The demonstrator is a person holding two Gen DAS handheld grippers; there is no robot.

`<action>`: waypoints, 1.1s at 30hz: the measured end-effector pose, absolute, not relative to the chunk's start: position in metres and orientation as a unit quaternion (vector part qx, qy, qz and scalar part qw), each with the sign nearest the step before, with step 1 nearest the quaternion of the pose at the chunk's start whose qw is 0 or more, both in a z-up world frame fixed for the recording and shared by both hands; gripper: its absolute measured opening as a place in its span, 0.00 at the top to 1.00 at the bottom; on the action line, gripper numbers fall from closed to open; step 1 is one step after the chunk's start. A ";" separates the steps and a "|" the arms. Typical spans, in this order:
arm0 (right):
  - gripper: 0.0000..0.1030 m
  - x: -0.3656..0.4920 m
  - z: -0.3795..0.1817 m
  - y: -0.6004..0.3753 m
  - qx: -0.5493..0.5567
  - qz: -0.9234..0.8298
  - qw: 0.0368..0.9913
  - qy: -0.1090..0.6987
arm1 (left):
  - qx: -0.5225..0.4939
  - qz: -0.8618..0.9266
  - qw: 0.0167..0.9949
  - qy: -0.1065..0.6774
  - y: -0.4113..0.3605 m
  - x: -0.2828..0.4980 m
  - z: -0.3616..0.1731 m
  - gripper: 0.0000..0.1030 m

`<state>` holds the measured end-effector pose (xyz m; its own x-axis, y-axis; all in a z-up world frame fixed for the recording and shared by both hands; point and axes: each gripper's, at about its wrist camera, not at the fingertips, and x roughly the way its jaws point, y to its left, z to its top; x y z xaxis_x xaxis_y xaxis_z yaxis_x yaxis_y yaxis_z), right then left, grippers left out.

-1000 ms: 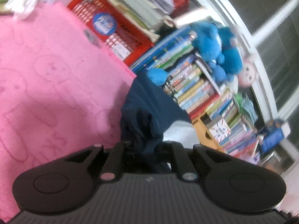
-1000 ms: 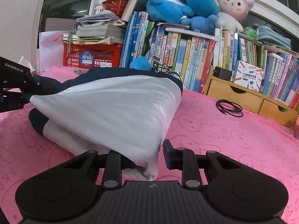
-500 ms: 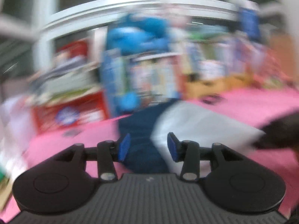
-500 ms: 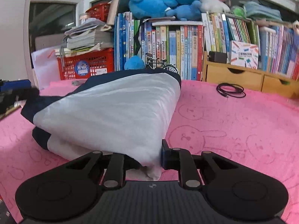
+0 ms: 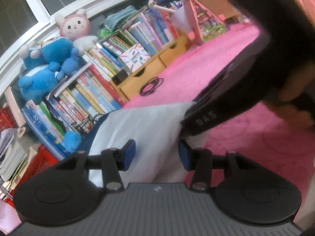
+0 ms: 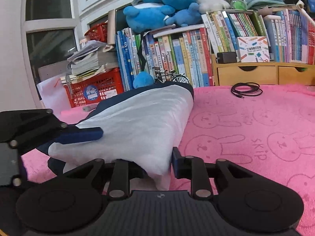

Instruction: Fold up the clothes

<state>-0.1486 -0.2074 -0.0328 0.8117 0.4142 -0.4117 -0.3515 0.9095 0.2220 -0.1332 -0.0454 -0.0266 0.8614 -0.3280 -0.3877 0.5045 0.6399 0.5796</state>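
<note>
Your right gripper (image 6: 157, 165) is pinching the near corner of the folded garment (image 6: 141, 123); the white cloth is bunched between its pads, so that hold looks real. Your left gripper (image 5: 156, 154) is closing: white fabric sits between the blue pads (image 5: 129, 153), but a gap shows on both sides, so no grip there yet. In the right wrist view one of its blue fingers lies flat on top of the garment's left edge, so it may be pressing rather than clamping.

The garment, white outside with navy showing underneath, lies on the pink rabbit-print cloth (image 6: 256, 137), its far end close to the row of books (image 6: 177, 59) and the red crate (image 6: 94, 92). A coiled black cable (image 6: 247, 91) lies to the right of the garment, well apart from it.

Risks from here:
- The left pads close on the top white layer only, so the navy layer stays behind and the fold splits open.
- The right hand pulls before the left has a hold, so the bundle drags sideways and unrolls.
- The garment's far end shoves into the small toy bicycle (image 6: 171, 76) just behind it, if you push forward.
- The left view is tilted and partly blocked by the right gripper's dark body, so the edge is hard to judge.
</note>
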 end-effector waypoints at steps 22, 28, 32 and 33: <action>0.81 -0.149 -0.042 -0.223 0.103 0.168 0.949 0.245 | 0.223 0.018 0.944 0.244 0.096 -0.141 -0.013 0.94; 0.53 -0.145 -0.050 -0.225 0.129 0.166 0.935 0.287 | 0.269 -0.104 0.938 0.190 0.058 -0.184 -0.004 0.83; 0.83 -0.136 -0.046 -0.234 0.171 0.171 0.920 0.309 | 0.310 -0.196 0.917 0.155 0.015 -0.199 -0.008 0.67; 0.83 -0.134 -0.043 -0.237 0.181 0.173 0.917 0.310 | 0.320 -0.214 0.911 0.147 0.003 -0.201 -0.012 0.66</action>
<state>-0.1343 -0.2370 -0.0433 0.7482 0.4299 -0.5054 -0.2052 0.8743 0.4399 -0.2009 0.0034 -0.0118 0.8647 -0.2962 -0.4056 0.4849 0.7027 0.5206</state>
